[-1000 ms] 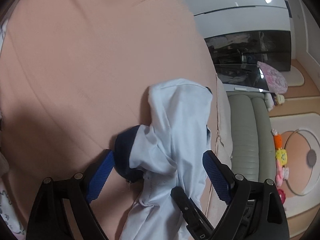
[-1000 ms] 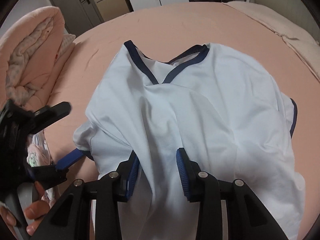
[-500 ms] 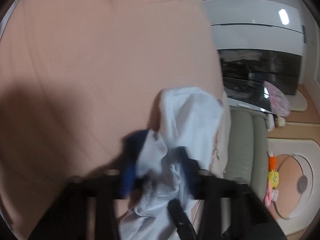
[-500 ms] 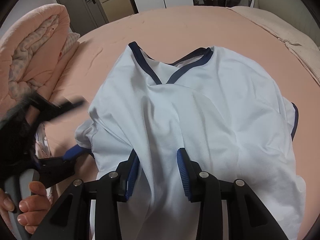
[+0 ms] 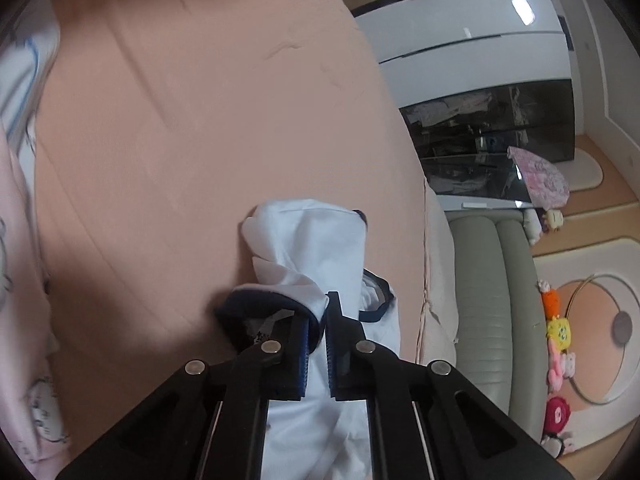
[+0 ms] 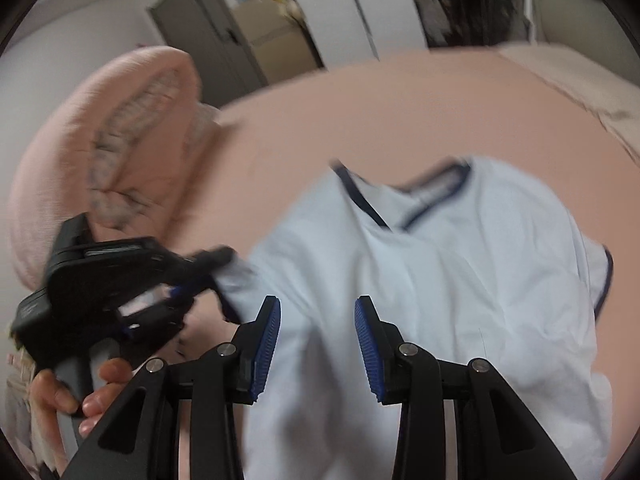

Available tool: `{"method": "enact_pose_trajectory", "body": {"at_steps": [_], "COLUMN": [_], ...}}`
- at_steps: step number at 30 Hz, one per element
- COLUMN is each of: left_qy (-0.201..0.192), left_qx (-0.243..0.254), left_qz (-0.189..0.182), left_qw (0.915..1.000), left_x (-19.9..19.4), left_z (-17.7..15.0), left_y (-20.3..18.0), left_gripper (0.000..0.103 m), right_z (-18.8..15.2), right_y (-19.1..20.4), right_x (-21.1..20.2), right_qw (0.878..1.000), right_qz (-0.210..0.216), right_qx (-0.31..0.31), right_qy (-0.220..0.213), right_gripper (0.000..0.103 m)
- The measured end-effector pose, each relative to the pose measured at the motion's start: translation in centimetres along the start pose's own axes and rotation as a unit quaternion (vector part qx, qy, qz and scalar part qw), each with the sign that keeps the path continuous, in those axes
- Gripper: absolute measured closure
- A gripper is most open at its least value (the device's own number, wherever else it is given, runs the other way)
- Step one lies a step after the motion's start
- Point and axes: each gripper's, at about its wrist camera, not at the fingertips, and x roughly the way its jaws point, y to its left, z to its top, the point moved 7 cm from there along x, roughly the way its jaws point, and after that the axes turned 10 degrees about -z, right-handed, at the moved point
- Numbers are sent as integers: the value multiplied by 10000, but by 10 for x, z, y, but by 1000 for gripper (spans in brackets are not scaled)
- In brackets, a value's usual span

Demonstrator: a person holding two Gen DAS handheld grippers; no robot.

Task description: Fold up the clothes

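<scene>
A white shirt with navy trim at the neck and sleeves lies crumpled on the pink bed. My left gripper is shut on the shirt at a navy-trimmed sleeve edge; it also shows at the left of the right wrist view, gripping that sleeve. My right gripper is open just above the shirt's lower part, with cloth lying under the gap between its fingers.
The pink bed sheet spreads far and left. A rolled pink quilt lies at the bed's left. A grey-green sofa and a play mat with toys lie beyond the bed's right edge.
My left gripper has closed on the shirt's navy-trimmed sleeve. My right gripper has risen and tilted, and the shirt now sits lower in its view.
</scene>
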Motion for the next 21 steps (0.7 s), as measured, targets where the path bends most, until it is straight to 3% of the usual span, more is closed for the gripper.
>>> {"method": "enact_pose_trajectory", "body": {"at_steps": [3,5,8,18,21], "left_qy": [-35,-20,-43,-302,-373], "left_qx": [98,41,54,250,414], "left_qz": [-97,-117,-101,-135,73], "left_qw": [9999,9999,9999,9991,9984], "left_x": [-5,-6,-10,-41,-46], "left_z": [4,6,10,32,37], "left_y": [-5,-3,-1,-12,-13], "left_gripper": [98,98,98,98,98], "right_z": [2,-5,-17,-45,-51], "right_y": [30,45,63,95,105], "right_x": [-8,-5,5,34,43], "right_qw": [9969,9939,9918,9834,9821], "right_qz": [-17,70,331,384,530], "right_qx": [-671,-1020,-1218,-1740,-1734], "right_qy": [-413,-415,-199,350,508], "right_gripper": [65,65,65,65,65]}}
